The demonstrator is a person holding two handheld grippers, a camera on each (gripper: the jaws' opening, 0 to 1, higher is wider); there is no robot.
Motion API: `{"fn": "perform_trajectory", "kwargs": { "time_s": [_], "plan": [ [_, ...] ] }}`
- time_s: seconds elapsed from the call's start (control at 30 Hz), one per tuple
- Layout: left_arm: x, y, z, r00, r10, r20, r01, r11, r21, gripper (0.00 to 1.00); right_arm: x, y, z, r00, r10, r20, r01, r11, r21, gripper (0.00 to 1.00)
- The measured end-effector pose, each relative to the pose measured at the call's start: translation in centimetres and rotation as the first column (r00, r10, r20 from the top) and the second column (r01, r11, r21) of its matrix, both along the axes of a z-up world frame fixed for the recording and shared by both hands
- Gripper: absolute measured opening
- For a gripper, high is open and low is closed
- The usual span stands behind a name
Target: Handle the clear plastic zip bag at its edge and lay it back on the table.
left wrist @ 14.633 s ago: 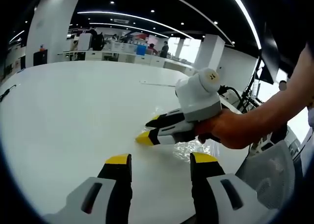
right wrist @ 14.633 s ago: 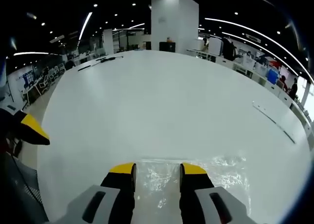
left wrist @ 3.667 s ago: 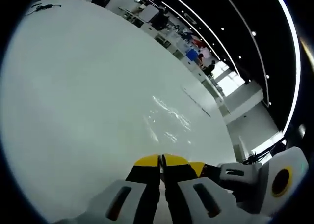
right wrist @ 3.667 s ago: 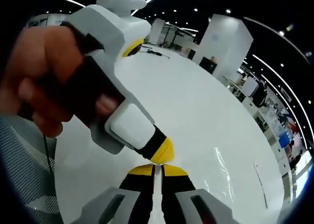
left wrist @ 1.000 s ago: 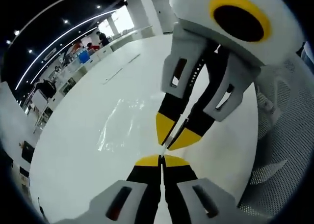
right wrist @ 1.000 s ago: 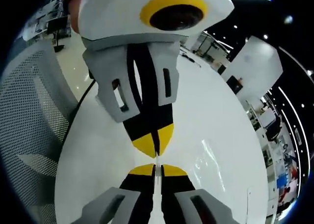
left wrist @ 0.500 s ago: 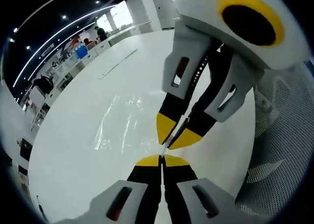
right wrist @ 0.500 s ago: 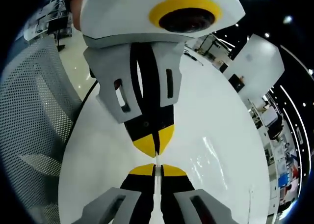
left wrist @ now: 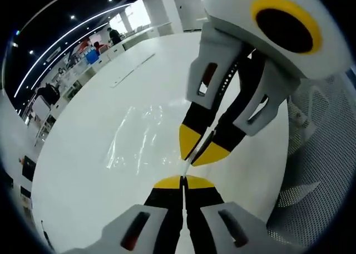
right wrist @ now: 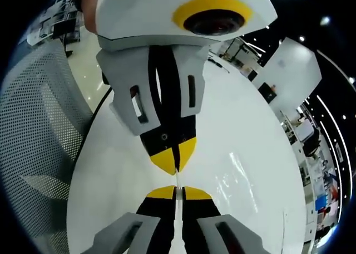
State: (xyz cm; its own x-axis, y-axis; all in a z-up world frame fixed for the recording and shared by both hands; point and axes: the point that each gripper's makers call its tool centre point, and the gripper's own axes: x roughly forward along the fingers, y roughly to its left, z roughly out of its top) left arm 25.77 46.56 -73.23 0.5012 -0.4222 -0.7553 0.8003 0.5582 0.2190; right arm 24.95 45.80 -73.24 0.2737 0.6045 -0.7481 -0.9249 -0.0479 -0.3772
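Both my left gripper (left wrist: 183,180) and right gripper (right wrist: 175,191) pinch the bag (left wrist: 139,136) (thin, limp, slippery, I judge) by one edge.

Under your tools you have a wide, glossy white table (left wrist: 83,170), its surface catching the ceiling lights. A grey mesh office chair (right wrist: 39,154) stands just beside its near edge; you see the same mesh (left wrist: 317,170) in the left gripper view. Beyond the table, a thick white square column (right wrist: 292,70) rises, with rows of office desks (left wrist: 83,64) far behind under long strip lights.
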Motion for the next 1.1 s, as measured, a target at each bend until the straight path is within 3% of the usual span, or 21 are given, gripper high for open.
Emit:
{"fn": "perform_trajectory", "kwargs": {
  "time_s": [1.1],
  "plan": [
    [-0.4,-0.4,-0.5,1.000,-0.016,-0.023,0.017,0.999,0.036,0.00,-0.1,-2.3,-0.3,0.998,-0.060,-0.009,0.060,0.998,-0.008,0.00]
  ]
}}
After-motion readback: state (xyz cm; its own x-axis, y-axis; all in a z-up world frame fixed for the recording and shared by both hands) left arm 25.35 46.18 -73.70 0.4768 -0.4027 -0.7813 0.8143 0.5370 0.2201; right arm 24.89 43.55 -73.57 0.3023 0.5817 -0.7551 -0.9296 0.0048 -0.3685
